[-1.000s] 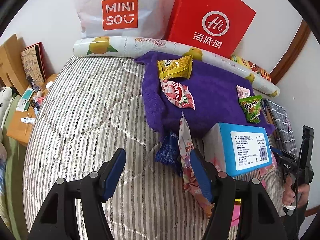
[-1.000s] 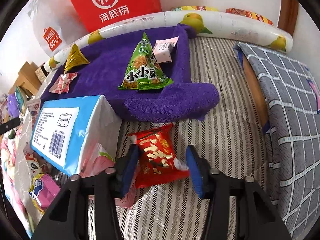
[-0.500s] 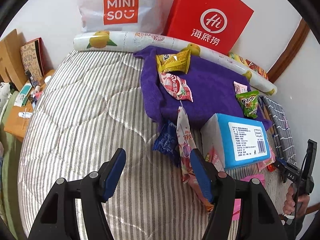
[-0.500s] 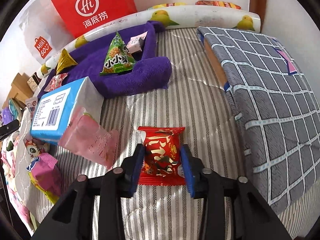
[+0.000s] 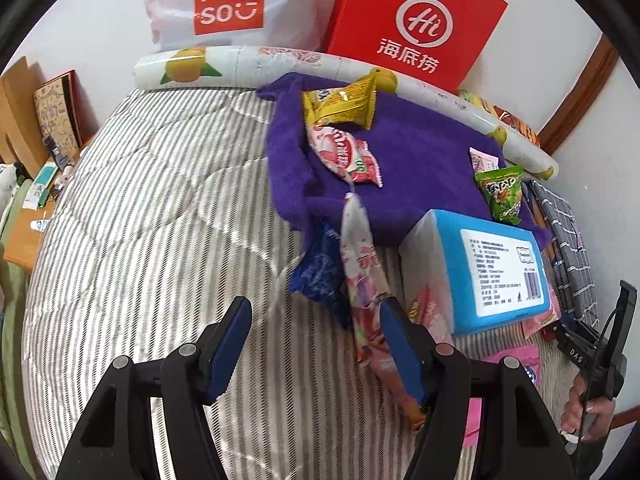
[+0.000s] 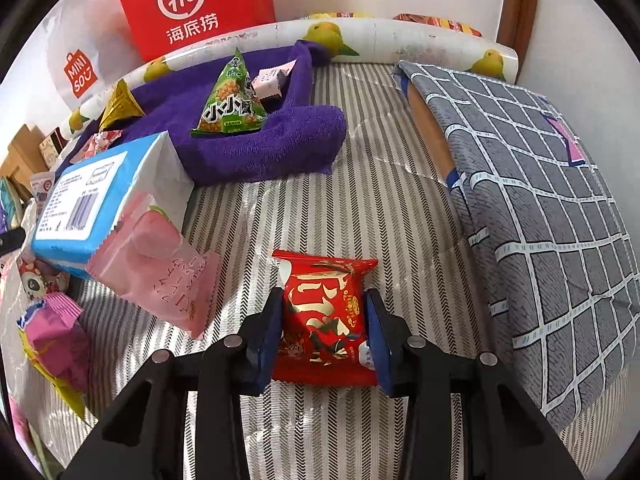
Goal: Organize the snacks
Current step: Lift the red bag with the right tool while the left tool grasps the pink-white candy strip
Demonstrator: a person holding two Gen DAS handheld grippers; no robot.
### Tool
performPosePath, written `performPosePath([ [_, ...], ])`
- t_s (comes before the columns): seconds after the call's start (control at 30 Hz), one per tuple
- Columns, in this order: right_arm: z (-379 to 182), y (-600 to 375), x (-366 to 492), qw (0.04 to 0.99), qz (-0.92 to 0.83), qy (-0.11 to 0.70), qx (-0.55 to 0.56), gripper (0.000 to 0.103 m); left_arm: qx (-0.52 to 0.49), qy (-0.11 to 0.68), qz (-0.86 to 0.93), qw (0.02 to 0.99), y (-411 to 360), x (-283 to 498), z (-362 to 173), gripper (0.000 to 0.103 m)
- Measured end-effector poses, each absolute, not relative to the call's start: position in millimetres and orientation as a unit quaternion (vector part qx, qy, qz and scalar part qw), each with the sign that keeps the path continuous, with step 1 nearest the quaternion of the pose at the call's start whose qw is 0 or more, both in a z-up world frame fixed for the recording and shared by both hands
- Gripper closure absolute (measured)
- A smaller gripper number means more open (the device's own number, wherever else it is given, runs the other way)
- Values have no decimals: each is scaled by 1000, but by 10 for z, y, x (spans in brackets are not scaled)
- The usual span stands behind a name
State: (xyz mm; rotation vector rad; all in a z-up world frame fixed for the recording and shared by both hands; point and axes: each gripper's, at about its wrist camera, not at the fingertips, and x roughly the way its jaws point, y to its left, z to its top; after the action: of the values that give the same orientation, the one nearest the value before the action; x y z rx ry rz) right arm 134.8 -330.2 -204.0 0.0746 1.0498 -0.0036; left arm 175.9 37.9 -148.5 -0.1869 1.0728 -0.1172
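While we're looking through the left wrist view, the left gripper [image 5: 314, 344] is hovering wide apart over the striped mattress [image 5: 152, 208], gripping nothing. A long pink snack packet [image 5: 362, 276] is standing up just beside its right finger, maybe brushing it, we can't tell. A blue wrapper [image 5: 318, 266] is tucked behind that, the blue tissue pack [image 5: 480, 266] is sitting to the right, and the purple towel [image 5: 424, 156] is carrying a yellow snack bag [image 5: 340, 105], a red-and-white packet [image 5: 344, 154] and a green one [image 5: 502, 194].

Switching to the right wrist view, the right gripper [image 6: 323, 330] is squeezing the red snack packet [image 6: 324, 322] from both sides, fingers narrow and pressing into the puffy wrapper, low over the mattress and well apart from the towel where the green triangular snack bag [image 6: 229, 102] is sitting.

What we're worrying about: that red packet is slick and air-filled, so it could squirt out of the pinch if we swing it fast toward the towel. Also the pink pouch [image 6: 160, 266] leaning on the tissue pack is right beside the path and could get knocked.
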Motion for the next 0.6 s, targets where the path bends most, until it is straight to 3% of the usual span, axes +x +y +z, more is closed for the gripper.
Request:
performPosePath([
  [0.37,-2048,-3253,1270,876,-25,481,24,63,-92,527,-66,843,201,1937,-1611,41],
  [0.6,-2043,-3248,1264,875,-28,483,24,63,-102,535,-61,836,224,1991,-1665,52],
])
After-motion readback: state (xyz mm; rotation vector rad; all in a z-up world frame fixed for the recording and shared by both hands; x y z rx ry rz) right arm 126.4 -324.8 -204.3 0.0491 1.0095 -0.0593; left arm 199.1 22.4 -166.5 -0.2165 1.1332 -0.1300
